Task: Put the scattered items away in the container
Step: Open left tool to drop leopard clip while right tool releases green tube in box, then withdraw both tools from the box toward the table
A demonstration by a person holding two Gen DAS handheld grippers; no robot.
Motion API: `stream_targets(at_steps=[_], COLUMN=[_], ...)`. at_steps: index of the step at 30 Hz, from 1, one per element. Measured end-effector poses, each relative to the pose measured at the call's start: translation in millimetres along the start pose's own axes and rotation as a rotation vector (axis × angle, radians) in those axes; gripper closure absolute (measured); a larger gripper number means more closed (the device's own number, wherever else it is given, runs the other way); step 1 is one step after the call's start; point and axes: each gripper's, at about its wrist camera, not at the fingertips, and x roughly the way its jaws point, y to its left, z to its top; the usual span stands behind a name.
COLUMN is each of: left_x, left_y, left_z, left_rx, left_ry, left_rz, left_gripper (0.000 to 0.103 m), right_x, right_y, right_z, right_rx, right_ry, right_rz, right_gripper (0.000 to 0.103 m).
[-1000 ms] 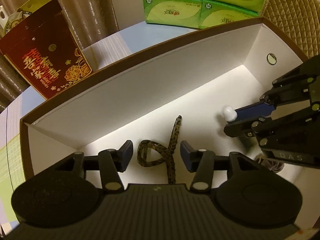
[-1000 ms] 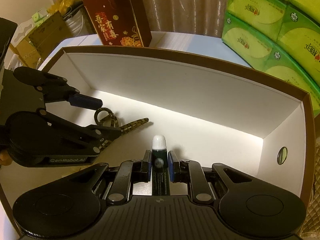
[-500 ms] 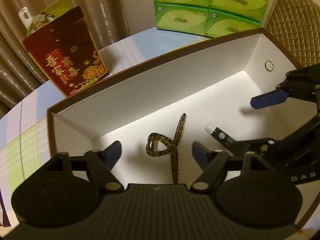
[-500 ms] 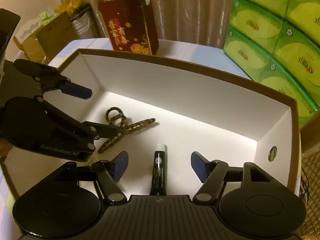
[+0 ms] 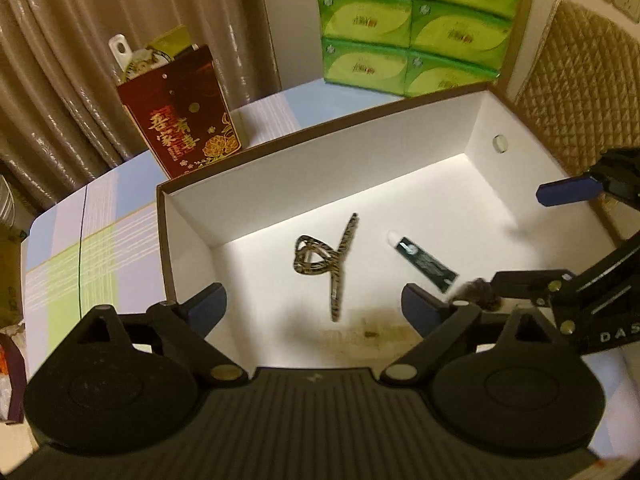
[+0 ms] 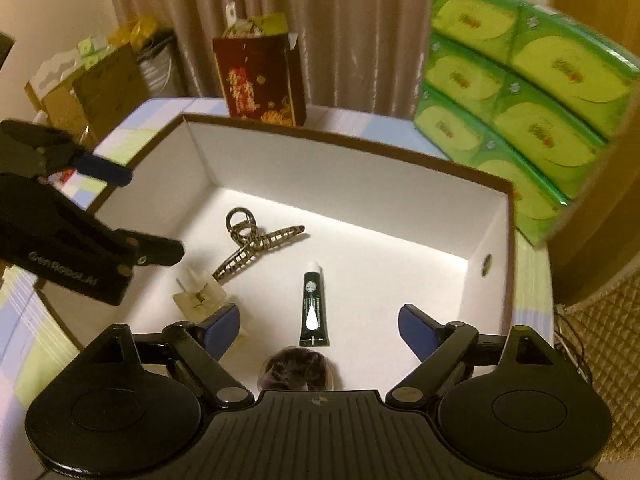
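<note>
While both sets of jaws are opening wide with nothing between them, the left gripper (image 5: 314,306) and right gripper (image 6: 318,326) hang over the white box (image 6: 332,168). On its floor lie the hair claw (image 5: 326,258) and, just beside it, the dark tube (image 6: 314,306) — both loose.

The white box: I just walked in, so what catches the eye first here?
Inside the white, brown-rimmed cardboard box, a leopard-patterned plastic hair claw lies mid-floor, apart from a dark green tube with a white cap beside it. Behind the box's far right corner rises a stack of bright green tissue packs.
</note>
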Motion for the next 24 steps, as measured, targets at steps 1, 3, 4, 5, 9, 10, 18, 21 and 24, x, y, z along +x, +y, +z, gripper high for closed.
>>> stream_targets(at_steps=[1, 3, 4, 5, 9, 10, 18, 21, 24], left_x=[-6.0, -18.4, -24.8, -30.8, -53.1, -58.4, -93.2, -105.0, -115.4], left_y=[-1.8, -5.9, -8.0, -10.0, -17.9, -19.9, -30.8, -34.3, -38.1], left_z=[-2.0, -6.3, -8.8, -11.5, -23.5, -26.8, -53.1, -64.3, -75.4], left_rx=[-0.009, -0.022, -0.026, -0.030, -0.038, -0.037, -0.045, -0.051, -0.057], left_ry=[-0.005, -0.017, -0.026, -0.034, -0.051, -0.054, -0.063, -0.071, -0.075], left_rz=[0.002, 0.013, 0.020, 0.025, 0.046, 0.054, 0.065, 0.062, 0.063], left_gripper=[0.009, 0.008, 0.008, 0.007, 0.006, 0.005, 0.005, 0.005, 0.004], right_x=[-5.8, -18.0, -23.7, -29.4, -53.7, -59.8, -95.9, -105.7, -113.0], right_y=[0.6, 3.8, 5.2, 6.0, 9.5, 10.6, 21.9, 25.6, 30.9], right_z=[-1.8, -5.9, -8.0, -10.0, -20.5, -23.6, -45.3, -53.7, -62.6], right_rx=[0.006, 0.010, 0.014, 0.021, 0.061, 0.069, 0.090, 0.102, 0.100], right_ry=[-0.013, -0.041, -0.054, -0.067, -0.116, -0.124, -0.174, -0.183, -0.187], right_rz=[-0.006, -0.016, -0.021, -0.025, -0.018, -0.015, -0.024, -0.022, -0.027], right_gripper=[0.015, 0.009, 0.008, 0.006, 0.004, 0.004, 0.003, 0.003, 0.003])
